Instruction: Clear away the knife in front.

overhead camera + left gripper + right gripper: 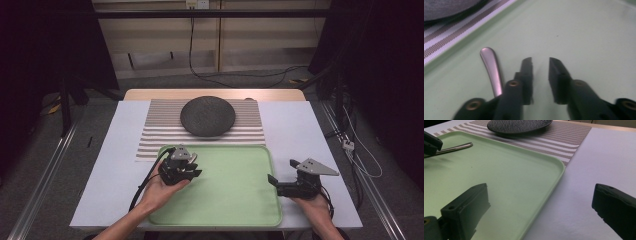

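Beside left gripper (540, 75) fingers, narrow gap, nothing clamped: smooth curved metal handle (491, 70) on matte pale-green plastic tray (586, 37). Right gripper (540, 212): wide open, empty, straddling tray rim.

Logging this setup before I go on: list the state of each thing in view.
Left gripper: jaws narrowly apart, nothing between.
Right gripper: jaws wide open, empty.
Metal handle: lying beside the left jaw, not gripped.
Green tray: lying flat.
Dark plate: empty, on striped mat.
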Tool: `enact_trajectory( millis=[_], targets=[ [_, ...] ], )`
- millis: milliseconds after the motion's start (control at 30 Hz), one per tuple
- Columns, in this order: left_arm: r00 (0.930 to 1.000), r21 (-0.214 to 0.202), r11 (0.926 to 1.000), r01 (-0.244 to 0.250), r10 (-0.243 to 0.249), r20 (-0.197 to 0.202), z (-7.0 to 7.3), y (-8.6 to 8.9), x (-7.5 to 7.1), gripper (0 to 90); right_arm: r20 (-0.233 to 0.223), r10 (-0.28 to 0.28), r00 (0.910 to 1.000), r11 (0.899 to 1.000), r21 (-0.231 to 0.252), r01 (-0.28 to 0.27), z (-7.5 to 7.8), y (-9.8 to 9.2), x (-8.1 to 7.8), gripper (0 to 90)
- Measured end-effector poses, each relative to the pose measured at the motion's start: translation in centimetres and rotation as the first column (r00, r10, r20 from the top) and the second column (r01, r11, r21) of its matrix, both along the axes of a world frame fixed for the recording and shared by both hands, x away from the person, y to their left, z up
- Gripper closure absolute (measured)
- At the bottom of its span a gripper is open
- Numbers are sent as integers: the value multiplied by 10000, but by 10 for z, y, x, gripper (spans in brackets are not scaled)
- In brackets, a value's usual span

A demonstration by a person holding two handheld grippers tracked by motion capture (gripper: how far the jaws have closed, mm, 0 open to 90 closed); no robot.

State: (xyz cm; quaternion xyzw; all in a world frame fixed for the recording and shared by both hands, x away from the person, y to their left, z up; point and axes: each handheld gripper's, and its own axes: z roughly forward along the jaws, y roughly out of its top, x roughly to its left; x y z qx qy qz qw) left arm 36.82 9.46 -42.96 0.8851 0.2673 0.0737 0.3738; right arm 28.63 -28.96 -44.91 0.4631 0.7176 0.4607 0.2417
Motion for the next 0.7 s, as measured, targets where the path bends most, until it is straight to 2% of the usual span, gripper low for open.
enact_trajectory(
  millis=[33,100,133,167,200,367,467,500,633,700],
  targets=[
    [9997,-7,10000,52,-52,-243,-3,0,2,811,6,-24,10000,10000,3,24,0,0,0,8],
    [9994,89,9999,84,-81,-348,-4,0,3,886,3,-23,10000,10000,-11,23,0,0,0,8],
    [9994,389,9992,25,-12,-348,-8,-2,3,900,10,-16,10000,10000,-20,16,0,0,-1,8],
    [9994,389,9992,25,-12,-348,-8,-2,3,900,13,-1,10000,10000,-26,1,0,-1,-1,8],
    [9991,750,9972,-7,38,-418,-11,-4,4,900,15,-2,10000,10000,-24,2,0,-1,-1,8],
    [9979,622,9980,-74,113,-632,-12,-3,7,900,1,-4,10000,10000,-1,4,0,0,0,8],
    [9978,678,9977,37,8,-657,-12,-4,8,900,4,-11,10000,10000,-2,11,0,0,0,8],
    [9967,728,9973,35,25,-816,-11,-5,9,900,5,-14,10000,10000,-13,14,0,0,0,8],
    [9965,937,9955,168,-90,-831,-10,-6,10,900,2,-38,10000,10000,-16,38,0,0,0,8],
    [9954,1035,9945,155,-55,-958,-9,-7,11,900,-2,-40,10000,10000,-16,40,0,0,0,8]
  ],
)
